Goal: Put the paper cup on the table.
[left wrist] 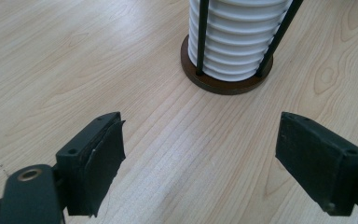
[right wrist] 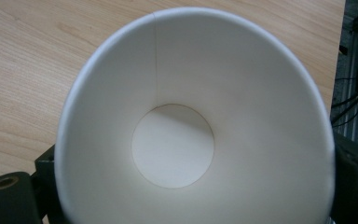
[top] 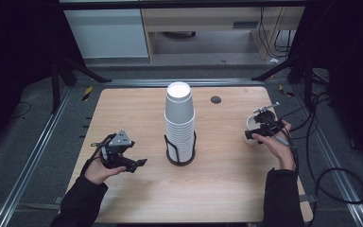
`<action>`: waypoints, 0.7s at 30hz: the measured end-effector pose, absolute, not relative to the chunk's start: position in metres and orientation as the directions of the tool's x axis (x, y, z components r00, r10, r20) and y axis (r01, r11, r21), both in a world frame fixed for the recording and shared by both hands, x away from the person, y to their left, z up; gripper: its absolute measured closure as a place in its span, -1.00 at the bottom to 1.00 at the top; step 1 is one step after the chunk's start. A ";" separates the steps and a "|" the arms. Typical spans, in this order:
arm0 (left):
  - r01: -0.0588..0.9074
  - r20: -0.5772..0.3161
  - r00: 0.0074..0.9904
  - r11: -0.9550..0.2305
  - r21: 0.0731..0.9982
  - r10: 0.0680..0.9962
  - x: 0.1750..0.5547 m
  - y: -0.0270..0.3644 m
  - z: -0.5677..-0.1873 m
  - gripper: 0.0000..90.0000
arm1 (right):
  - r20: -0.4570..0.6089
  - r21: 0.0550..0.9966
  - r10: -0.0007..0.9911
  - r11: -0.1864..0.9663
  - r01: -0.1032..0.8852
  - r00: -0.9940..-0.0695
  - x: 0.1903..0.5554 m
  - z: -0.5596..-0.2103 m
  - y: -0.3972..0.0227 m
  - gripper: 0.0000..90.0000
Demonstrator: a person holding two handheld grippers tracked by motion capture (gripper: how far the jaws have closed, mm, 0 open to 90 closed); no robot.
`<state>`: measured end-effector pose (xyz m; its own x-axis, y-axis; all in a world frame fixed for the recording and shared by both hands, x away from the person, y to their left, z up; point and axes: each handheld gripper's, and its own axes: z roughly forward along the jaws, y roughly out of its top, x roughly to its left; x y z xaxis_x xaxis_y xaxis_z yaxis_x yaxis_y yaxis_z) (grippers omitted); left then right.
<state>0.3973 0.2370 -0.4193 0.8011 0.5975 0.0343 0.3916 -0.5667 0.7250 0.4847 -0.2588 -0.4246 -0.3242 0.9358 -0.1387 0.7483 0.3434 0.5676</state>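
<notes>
Left gripper (top: 131,164) low over table (top: 227,189) at left, jaws wide apart, nothing between, pointing toward cup stack (top: 179,124) in black wire holder (top: 180,150) at table centre. Right gripper (top: 260,134) near right edge, tilted, jaws closed on sides of single white paper cup (right wrist: 193,126), cup mouth facing its camera. Both forearms come in from bottom.

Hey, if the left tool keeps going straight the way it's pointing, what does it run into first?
Probably the cup holder: the left tool, open, points over bare table toward its dark base and the stack of white cups, slightly right of centre. Depth is uncertain.
</notes>
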 end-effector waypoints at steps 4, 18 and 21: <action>0.391 0.035 0.803 -0.569 0.723 0.595 0.397 0.237 -0.420 -0.67 | -0.128 0.551 0.937 0.340 0.762 -0.325 0.485 -0.431 -0.260 -0.81; 0.390 0.033 0.807 -0.573 0.720 0.590 0.397 0.236 -0.420 -0.67 | -0.139 0.514 0.931 0.359 0.779 -0.338 0.487 -0.440 -0.258 -0.83; 0.390 0.033 0.807 -0.574 0.720 0.590 0.397 0.236 -0.420 -0.67 | -0.137 0.515 0.931 0.358 0.779 -0.337 0.488 -0.441 -0.258 -0.83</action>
<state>0.3972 0.2362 -0.4201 0.8071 0.5895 0.0333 0.3896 -0.5741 0.7202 0.4878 -0.2582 -0.4407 -0.3371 0.9315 -0.1369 0.7792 0.3576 0.5147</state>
